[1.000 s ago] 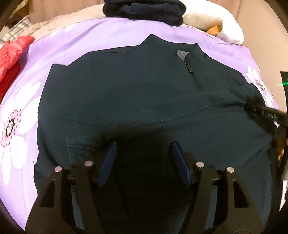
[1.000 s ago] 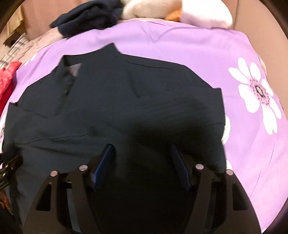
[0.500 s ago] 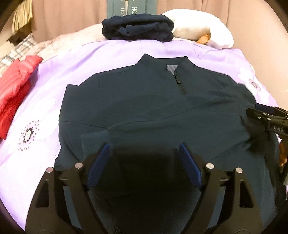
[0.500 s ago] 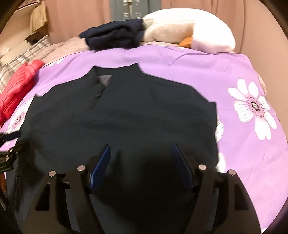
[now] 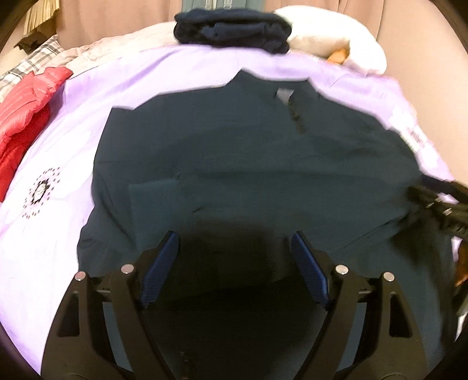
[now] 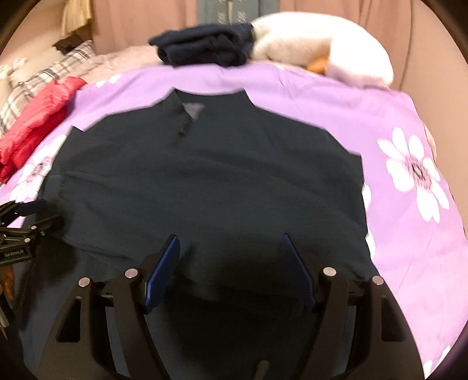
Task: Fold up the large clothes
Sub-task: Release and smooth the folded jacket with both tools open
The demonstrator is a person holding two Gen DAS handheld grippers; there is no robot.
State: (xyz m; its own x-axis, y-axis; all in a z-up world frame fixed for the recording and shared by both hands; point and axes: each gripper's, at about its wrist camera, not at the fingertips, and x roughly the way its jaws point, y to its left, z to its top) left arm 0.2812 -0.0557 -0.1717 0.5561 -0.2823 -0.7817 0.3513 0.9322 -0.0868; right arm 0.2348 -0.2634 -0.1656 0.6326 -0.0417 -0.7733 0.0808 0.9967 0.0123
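Dark teal zip-neck pullover (image 5: 248, 163) is lying face up on a lilac, flower-printed bedspread (image 5: 87, 96), spreading out ahead of and beneath both grippers, its collar pointing away from them. Going left to right: a sleeve cuff is resting folded inward across the body, just ahead and to the left of the left gripper (image 5: 234, 248), whose blue-padded jaws have just been opening and are standing wide and released above the cloth, nothing between them. In the left wrist view the right gripper (image 6: 229, 248) is showing at the far right edge, over the garment's other side; in its own view its jaws are likewise standing apart and empty over the lower body of the pullover. A crease is running across the chest, which suggests both sleeves are already lying tucked in, giving the garment a roughly rectangular outline. Judging by that, the side folds are looking finished, while the fold bringing hem toward collar is not yet done. Beyond the collar, a folded navy garment (image 5: 231, 26) is sitting beside a white pillow (image 5: 336, 38); a red padded jacket (image 5: 20, 108) is waiting well off to the left.
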